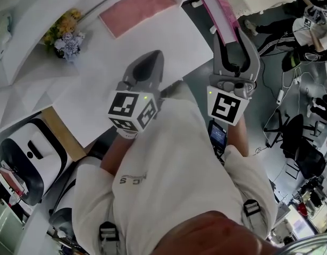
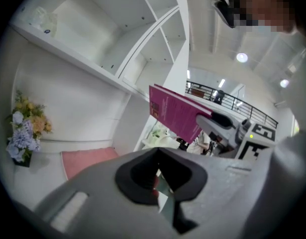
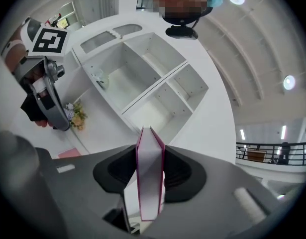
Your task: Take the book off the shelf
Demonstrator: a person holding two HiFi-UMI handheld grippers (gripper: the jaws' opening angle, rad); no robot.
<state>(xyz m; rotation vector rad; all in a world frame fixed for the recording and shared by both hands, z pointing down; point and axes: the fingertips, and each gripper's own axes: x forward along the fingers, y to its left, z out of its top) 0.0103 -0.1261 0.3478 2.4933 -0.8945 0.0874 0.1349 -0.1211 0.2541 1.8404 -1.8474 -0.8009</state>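
Jaws of the right gripper [image 1: 236,39] clamp a thin magenta hardcover book [image 1: 216,9] near the white shelf unit [image 3: 143,78]; the left gripper [image 1: 150,62] has its jaws closed and empty.

Wears a white long-sleeved top [image 1: 168,153] with small grey lettering [image 1: 132,179] on the left sleeve, plus black buckles [image 1: 107,230] on dark straps. Shows a moulded grey left gripper [image 1: 152,58] and right gripper [image 1: 229,35], each bearing a white cube [image 1: 132,110] with black square markers and a small green light.
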